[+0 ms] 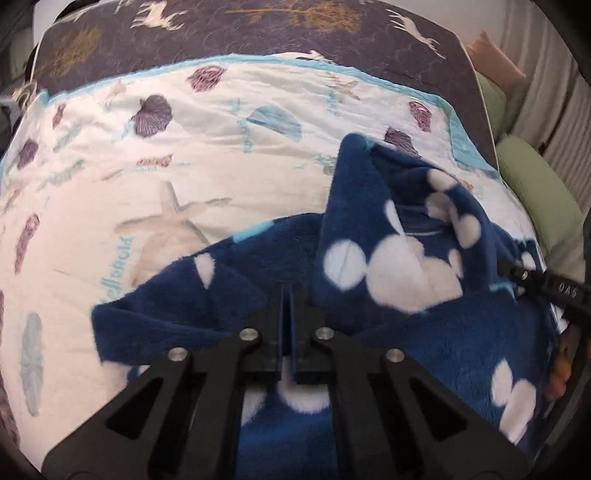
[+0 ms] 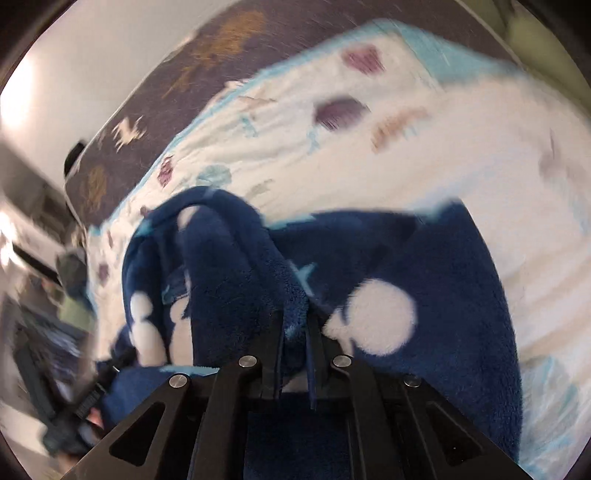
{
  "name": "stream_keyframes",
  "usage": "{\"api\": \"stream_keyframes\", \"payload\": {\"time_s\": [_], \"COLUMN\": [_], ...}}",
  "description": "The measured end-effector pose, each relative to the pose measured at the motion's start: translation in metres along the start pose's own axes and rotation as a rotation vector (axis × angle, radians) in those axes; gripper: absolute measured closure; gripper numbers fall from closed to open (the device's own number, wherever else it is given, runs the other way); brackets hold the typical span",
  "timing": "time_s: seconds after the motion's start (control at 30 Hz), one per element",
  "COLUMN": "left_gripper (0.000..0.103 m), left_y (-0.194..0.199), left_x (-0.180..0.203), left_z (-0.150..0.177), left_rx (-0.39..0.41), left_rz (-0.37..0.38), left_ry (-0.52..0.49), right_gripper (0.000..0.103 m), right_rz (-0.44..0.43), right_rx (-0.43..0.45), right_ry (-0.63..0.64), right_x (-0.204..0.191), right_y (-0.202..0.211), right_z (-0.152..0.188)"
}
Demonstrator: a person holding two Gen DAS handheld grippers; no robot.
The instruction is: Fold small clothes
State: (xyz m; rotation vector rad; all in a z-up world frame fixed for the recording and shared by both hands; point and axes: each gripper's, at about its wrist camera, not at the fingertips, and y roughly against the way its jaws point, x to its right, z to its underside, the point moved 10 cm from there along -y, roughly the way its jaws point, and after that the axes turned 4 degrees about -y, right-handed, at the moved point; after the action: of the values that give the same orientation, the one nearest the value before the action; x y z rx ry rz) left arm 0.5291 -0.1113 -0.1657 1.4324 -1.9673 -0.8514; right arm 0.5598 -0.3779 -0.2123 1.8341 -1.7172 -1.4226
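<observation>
A dark blue fleece garment [image 1: 424, 343] with white mouse-head spots lies crumpled on a white seashell quilt [image 1: 221, 147]. One part of it stands folded up at the right. My left gripper [image 1: 287, 291] is shut, its fingertips pinching a thin layer of the fleece at the garment's near left part. In the right wrist view the same garment [image 2: 454, 266] fills the lower half, blurred. My right gripper [image 2: 295, 325] is shut on a thick raised fold of it. The right gripper's black body [image 1: 543, 288] shows at the right edge of the left wrist view.
The quilt [image 2: 443, 129] covers a bed over a dark blanket with deer and tree prints [image 1: 258, 33]. Green pillows [image 1: 535, 192] lie along the bed's right side by a pale curtain. In the right wrist view, blurred furniture and a wall stand to the left of the bed.
</observation>
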Motion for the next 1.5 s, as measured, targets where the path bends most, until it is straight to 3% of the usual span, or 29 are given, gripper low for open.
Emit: {"api": "stream_keyframes", "payload": {"time_s": [0.13, 0.2, 0.23, 0.27, 0.3, 0.37, 0.4, 0.47, 0.53, 0.6, 0.63, 0.67, 0.7, 0.73, 0.8, 0.87, 0.97, 1.1, 1.27, 1.4, 1.5], "left_gripper": [0.099, 0.095, 0.087, 0.08, 0.08, 0.08, 0.08, 0.08, 0.08, 0.075, 0.064, 0.059, 0.061, 0.074, 0.078, 0.071, 0.06, 0.059, 0.057, 0.054, 0.036], "left_y": [0.041, 0.055, 0.054, 0.046, 0.024, 0.002, 0.011, 0.044, 0.075, 0.109, 0.113, 0.105, 0.093, 0.086, 0.113, 0.16, 0.205, 0.241, 0.259, 0.265, 0.27], "left_x": [0.003, 0.013, 0.018, 0.019, 0.016, 0.01, 0.009, 0.009, 0.011, 0.017, 0.018, 0.015, 0.007, -0.003, 0.001, 0.014, 0.023, 0.044, 0.099, 0.152, 0.182], "left_z": [0.001, -0.002, -0.004, -0.001, 0.009, 0.024, 0.027, 0.032, 0.038, 0.048, 0.055, 0.067, 0.079, 0.096, 0.11, 0.132, 0.168, 0.221, 0.274, 0.313, 0.322], "left_rx": [0.08, 0.121, 0.13, 0.108, 0.038, -0.024, 0.022, 0.052, 0.08, 0.131, 0.138, 0.095, 0.031, -0.04, 0.016, 0.085, 0.127, 0.114, 0.093, 0.042, 0.057], "left_rz": [0.101, 0.159, 0.159, 0.115, 0.013, -0.052, -0.034, 0.039, 0.131, 0.173, 0.154, 0.081, -0.004, -0.08, -0.002, 0.141, 0.173, 0.237, 0.327, 0.417, 0.431], "left_ry": [0.046, 0.031, 0.009, -0.019, -0.07, -0.105, -0.086, -0.041, -0.016, -0.057, -0.094, -0.14, -0.159, -0.143, -0.095, -0.059, -0.073, -0.075, -0.145, -0.22, -0.265], "right_gripper": [0.078, 0.077, 0.081, 0.087, 0.09, 0.098, 0.101, 0.102, 0.098, 0.096, 0.096, 0.095, 0.094, 0.093, 0.095, 0.093, 0.093, 0.092, 0.088, 0.087, 0.085], "right_rz": [0.042, 0.014, -0.015, -0.048, -0.07, -0.017, 0.044, 0.008, -0.002, -0.059, -0.105, -0.136, -0.116, -0.059, 0.124, 0.033, -0.121, -0.237, -0.26, -0.261, -0.244], "right_rx": [0.077, 0.162, 0.173, 0.154, 0.114, -0.006, -0.044, -0.02, 0.018, 0.016, 0.001, -0.016, -0.028, -0.046, -0.114, -0.109, -0.107, -0.155, -0.184, -0.189, -0.156], "right_ry": [0.038, 0.088, 0.134, 0.169, 0.19, 0.19, 0.156, 0.096, 0.139, 0.183, 0.206, 0.239, 0.266, 0.273, 0.241, 0.19, 0.222, 0.235, 0.279, 0.246, 0.228], "right_x": [-0.011, -0.024, -0.036, -0.046, -0.054, -0.052, -0.038, -0.03, -0.033, -0.042, -0.048, -0.053, -0.051, -0.042, -0.007, -0.005, -0.016, -0.027, -0.035, -0.026, -0.021], "right_y": [0.034, 0.061, 0.067, 0.067, 0.06, 0.028, 0.011, 0.013, 0.04, 0.072, 0.085, 0.098, 0.104, 0.101, 0.089, 0.111, 0.161, 0.205, 0.228, 0.246, 0.256], "right_z": [-0.001, -0.001, 0.003, 0.008, 0.015, 0.029, 0.034, 0.04, 0.049, 0.067, 0.078, 0.092, 0.106, 0.113, 0.138, 0.159, 0.206, 0.274, 0.34, 0.374, 0.381]}}
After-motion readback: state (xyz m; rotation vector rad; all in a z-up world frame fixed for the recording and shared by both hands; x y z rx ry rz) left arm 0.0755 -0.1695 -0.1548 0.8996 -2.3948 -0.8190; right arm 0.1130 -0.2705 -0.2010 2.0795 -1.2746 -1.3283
